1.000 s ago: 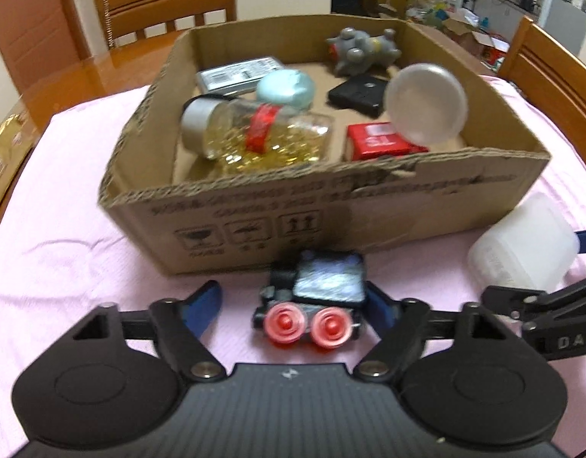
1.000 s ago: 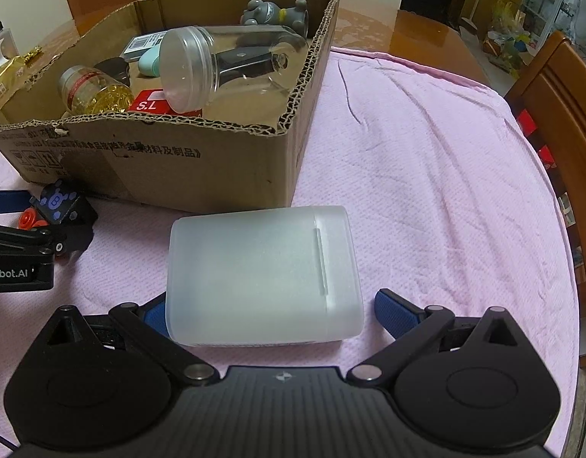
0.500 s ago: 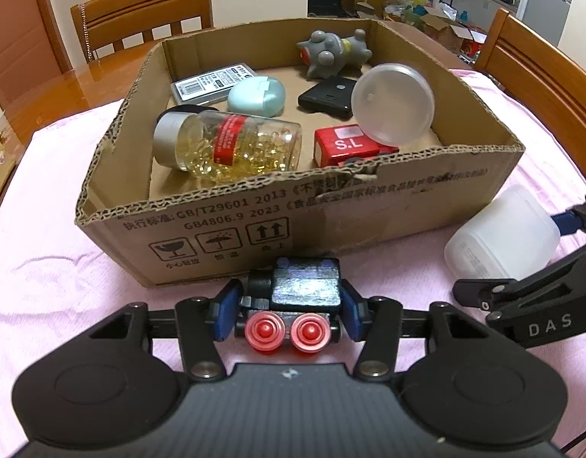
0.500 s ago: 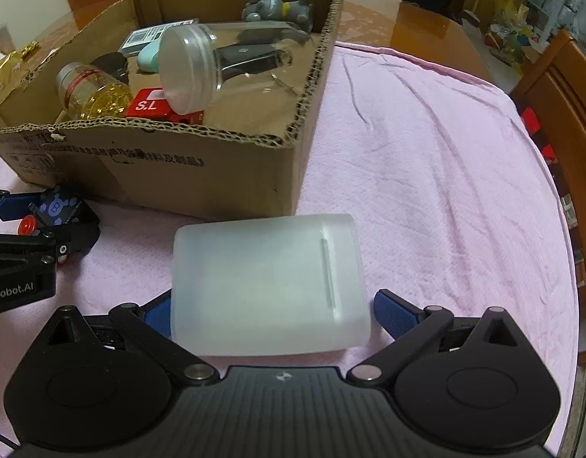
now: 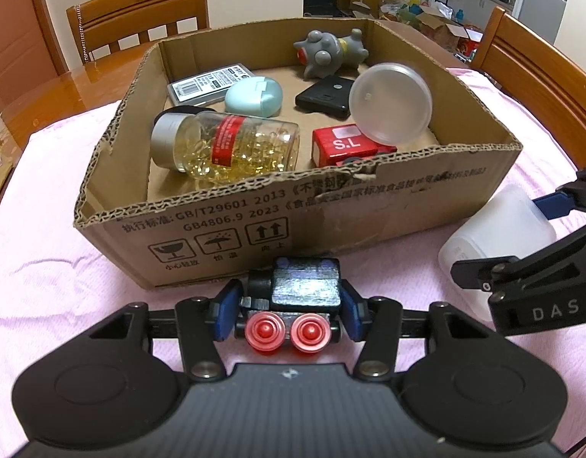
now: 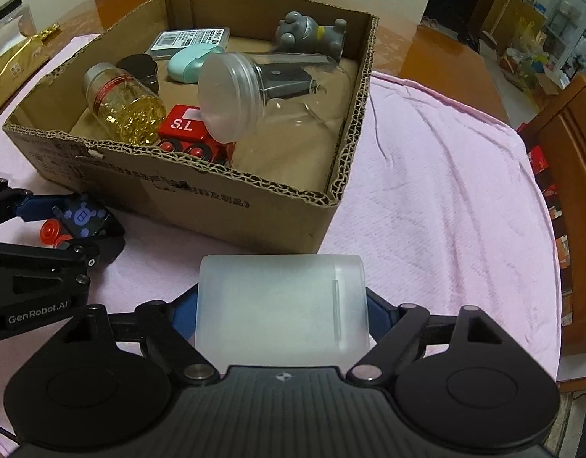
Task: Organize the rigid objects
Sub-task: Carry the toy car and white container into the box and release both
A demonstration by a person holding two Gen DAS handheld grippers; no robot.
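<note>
My left gripper (image 5: 289, 307) is shut on a black toy train car (image 5: 298, 292) with red wheels, held just in front of the cardboard box (image 5: 300, 213). The car also shows in the right wrist view (image 6: 83, 221). My right gripper (image 6: 283, 309) is shut on a frosted white plastic box (image 6: 283, 301), lifted near the cardboard box's (image 6: 255, 206) right front corner. The white box shows at the right in the left wrist view (image 5: 495, 236). Inside the cardboard box lie a capsule bottle (image 5: 224, 145), a red toy car (image 5: 346, 145), a clear jar (image 5: 390, 103) and a grey toy (image 5: 327, 53).
A pink cloth (image 6: 445, 175) covers the table. The cardboard box also holds a mint case (image 5: 255, 95), a black case (image 5: 325, 95) and a silver pack (image 5: 211, 84). Wooden chairs (image 5: 140, 11) stand behind and to the right. A gold bag (image 6: 10, 65) lies at far left.
My left gripper closed on the black train car and lifted it. My right gripper closed on the white box and raised it toward the cardboard box.
</note>
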